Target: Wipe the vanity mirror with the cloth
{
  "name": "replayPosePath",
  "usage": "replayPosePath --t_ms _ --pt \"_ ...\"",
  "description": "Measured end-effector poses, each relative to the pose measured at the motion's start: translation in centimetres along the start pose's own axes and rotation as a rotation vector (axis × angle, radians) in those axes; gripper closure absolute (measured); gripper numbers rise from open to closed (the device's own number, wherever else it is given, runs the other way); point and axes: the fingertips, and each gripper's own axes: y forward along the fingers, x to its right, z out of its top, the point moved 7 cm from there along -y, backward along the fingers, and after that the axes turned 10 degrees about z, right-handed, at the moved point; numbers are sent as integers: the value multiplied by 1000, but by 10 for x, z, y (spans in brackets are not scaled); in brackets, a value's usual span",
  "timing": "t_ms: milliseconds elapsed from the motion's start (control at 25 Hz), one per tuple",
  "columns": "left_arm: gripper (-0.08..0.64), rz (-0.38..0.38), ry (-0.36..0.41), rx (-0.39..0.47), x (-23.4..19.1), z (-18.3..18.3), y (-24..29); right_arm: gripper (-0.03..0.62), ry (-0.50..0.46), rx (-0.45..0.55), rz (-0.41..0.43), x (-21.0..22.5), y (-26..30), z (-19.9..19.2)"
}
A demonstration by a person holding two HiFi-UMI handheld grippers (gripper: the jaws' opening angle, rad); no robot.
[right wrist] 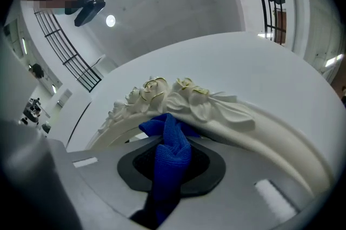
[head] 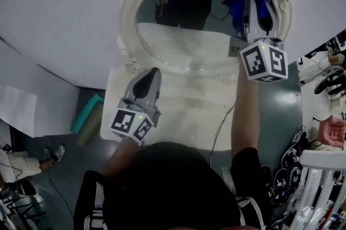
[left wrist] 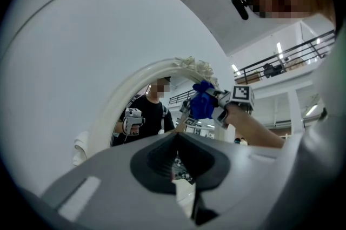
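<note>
Your left arm is bent and held low, close to your body. Its forearm angles up toward the lower left rim of the vanity mirror. The left gripper points at the cream frame from just in front of it, above the white table that the mirror stands on. Its jaws are pressed together with nothing between them. From that gripper's view the glass reflects you in a black shirt.

A thin cable trails across the tabletop between your two arms.

Your right arm is stretched out nearly straight, bare forearm raised, reaching to the upper right part of the mirror. The right gripper is up against the glass there, its marker cube facing back at you. Its jaws are clamped on the blue cloth, which bunches out past the tips and sits just beneath the carved roses at the crest of the frame. In the head view the cloth shows against the glass inside the top right curve of the frame
</note>
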Motion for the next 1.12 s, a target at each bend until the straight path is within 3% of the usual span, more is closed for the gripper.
replayPosePath --t_ms 520,840,1120 --pt "549 42 -5 0 -23 4 -11 540 -124 -62 153 -66 53 1" --pt "549 65 -17 1 -38 5 -16 541 -192 -107 219 -109 72 -15" --pt "549 76 -16 -5 -46 1 -17 541 -331 -172 305 -145 79 -47"
